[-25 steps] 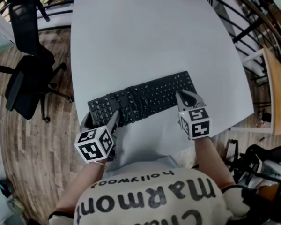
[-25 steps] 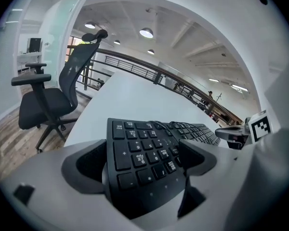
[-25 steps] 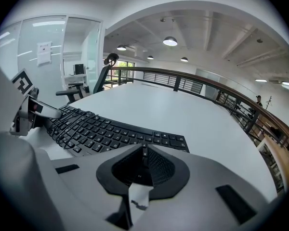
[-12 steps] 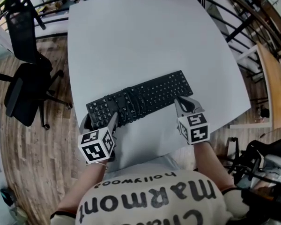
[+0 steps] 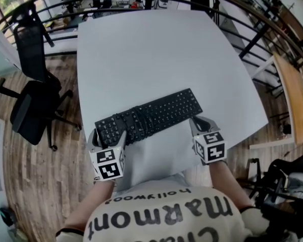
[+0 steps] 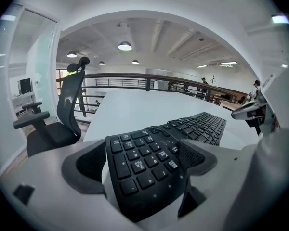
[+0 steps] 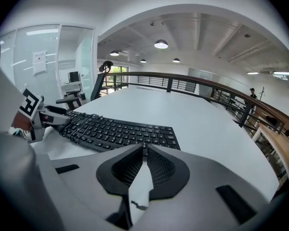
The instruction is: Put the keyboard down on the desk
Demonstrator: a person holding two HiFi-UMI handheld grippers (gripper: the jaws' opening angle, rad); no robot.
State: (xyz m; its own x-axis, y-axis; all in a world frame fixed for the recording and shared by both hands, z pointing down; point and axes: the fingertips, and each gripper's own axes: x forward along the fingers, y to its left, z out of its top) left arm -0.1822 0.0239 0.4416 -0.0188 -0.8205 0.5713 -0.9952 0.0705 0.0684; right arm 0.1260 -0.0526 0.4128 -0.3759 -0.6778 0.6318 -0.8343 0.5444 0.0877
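Note:
A black keyboard [image 5: 156, 112] lies flat and slantwise on the white desk [image 5: 151, 49], with a coiled dark cable [image 5: 144, 114] resting on its keys. My left gripper [image 5: 109, 133] is open, its jaws set wide around the keyboard's left end. In the left gripper view the number-pad end [image 6: 149, 162] sits between the pads, with a strip of desk beside the left pad [image 6: 84, 165]. My right gripper [image 5: 197, 121] is shut and empty, just off the keyboard's near right corner. The right gripper view shows the keyboard [image 7: 120, 131] beyond the closed pads [image 7: 156, 170].
The desk's near edge runs just under both grippers. A black office chair [image 5: 33, 100] stands on the wooden floor to the left. A dark railing [image 5: 252, 39] curves round the desk's far and right sides, with a wooden table [image 5: 293, 89] beyond it.
The right gripper has drawn back from the keyboard's right end toward the person. The left gripper has rolled in place, so its outer finger now shows. The keyboard lies as before.

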